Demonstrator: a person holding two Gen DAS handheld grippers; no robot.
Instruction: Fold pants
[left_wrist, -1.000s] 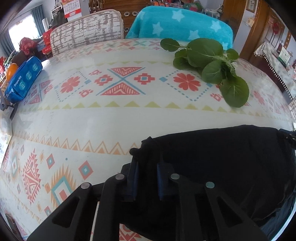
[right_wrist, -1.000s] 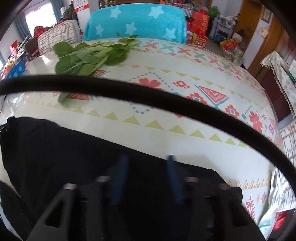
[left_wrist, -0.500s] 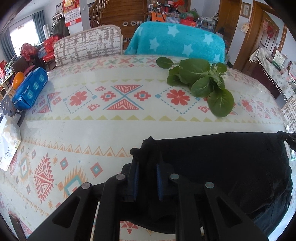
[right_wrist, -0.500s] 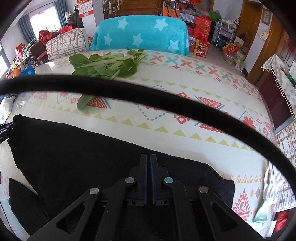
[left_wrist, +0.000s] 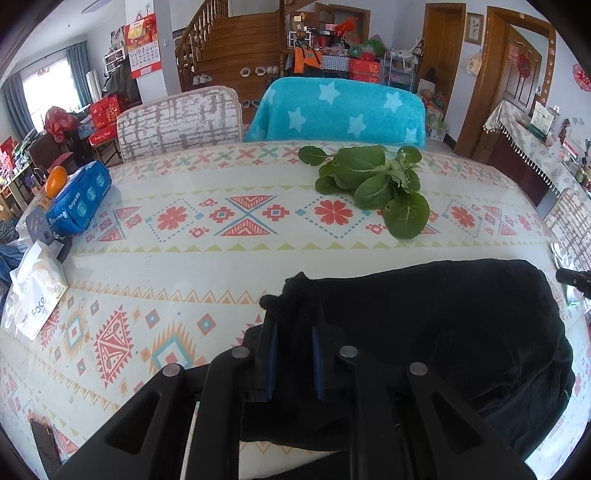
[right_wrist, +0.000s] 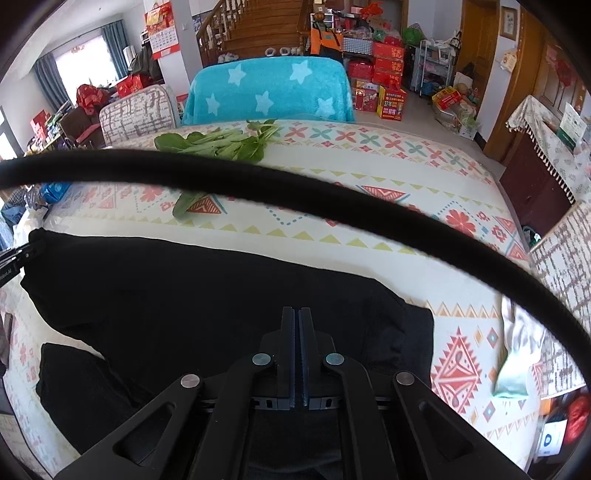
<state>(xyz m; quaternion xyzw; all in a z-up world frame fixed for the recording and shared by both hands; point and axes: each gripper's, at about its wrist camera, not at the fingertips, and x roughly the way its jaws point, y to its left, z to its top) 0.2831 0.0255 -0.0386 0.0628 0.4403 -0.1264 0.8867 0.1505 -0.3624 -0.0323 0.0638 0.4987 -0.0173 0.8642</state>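
Beyond the black pants (left_wrist: 424, 325) the table (left_wrist: 207, 258) lies bare in a wide band from side to side — open passage in the middle. Farther back, the leafy greens (left_wrist: 373, 181) take up the far right part in the left wrist view. Along the left edge stand a blue packet (left_wrist: 79, 201), an orange (left_wrist: 55, 176) behind it and a tissue pack (left_wrist: 35, 291). Two chair backs (left_wrist: 340, 107) close off the far side. In the right wrist view a black cable (right_wrist: 295, 195) arcs across in front of the camera — a pale cloth (right_wrist: 521, 354) lies at the table's right edge.
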